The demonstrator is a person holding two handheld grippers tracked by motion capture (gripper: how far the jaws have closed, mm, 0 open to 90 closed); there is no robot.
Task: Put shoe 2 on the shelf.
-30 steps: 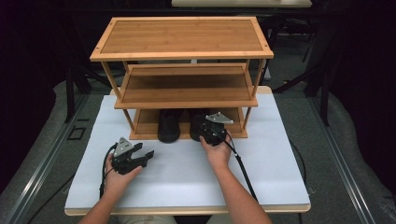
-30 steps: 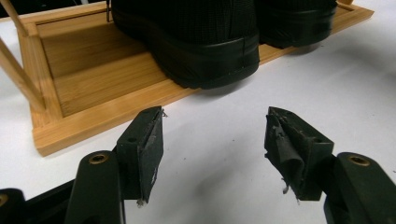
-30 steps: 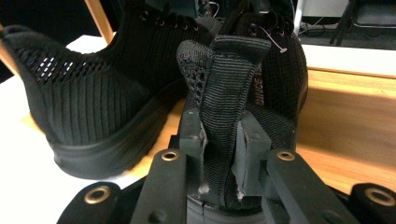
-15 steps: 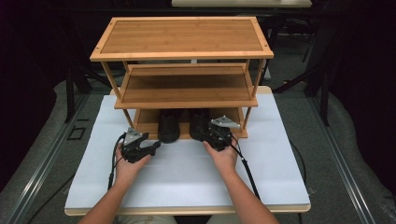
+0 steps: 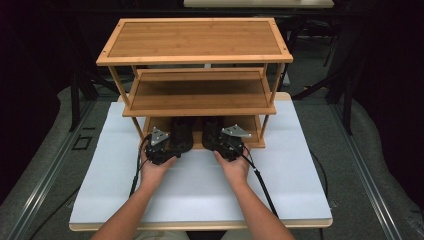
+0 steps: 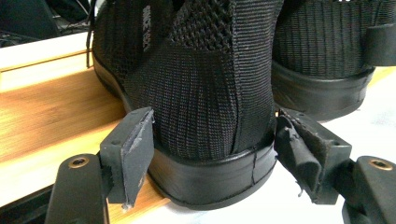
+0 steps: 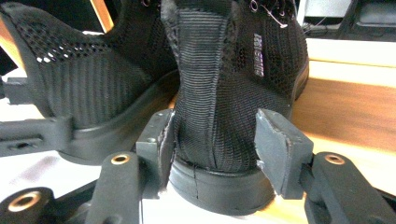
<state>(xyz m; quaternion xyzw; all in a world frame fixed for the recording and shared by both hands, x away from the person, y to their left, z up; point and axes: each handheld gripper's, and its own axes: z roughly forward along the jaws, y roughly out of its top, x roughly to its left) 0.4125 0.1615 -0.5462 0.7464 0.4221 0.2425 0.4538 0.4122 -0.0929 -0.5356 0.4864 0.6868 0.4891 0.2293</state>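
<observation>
Two black knit shoes stand side by side on the bottom shelf [image 5: 250,129] of a bamboo rack, heels toward me. My left gripper [image 5: 171,143] is at the heel of the left shoe [image 5: 181,133]. In the left gripper view its gripper [image 6: 215,154] is open, with a pad on each side of that shoe's heel [image 6: 201,98]. My right gripper [image 5: 223,141] is at the right shoe [image 5: 214,130]. In the right gripper view that gripper [image 7: 215,149] is open astride the heel [image 7: 219,84], and its left pad touches the knit.
The rack has a top shelf [image 5: 195,40] and a middle shelf [image 5: 200,95], both bare, close above the shoes. It stands on a white board [image 5: 200,190] on the table. Cables trail from both grippers toward the table's front edge.
My left gripper has moved forward and to the right, from the white board up to the left shoe's heel. The right gripper has stayed at the right shoe.
</observation>
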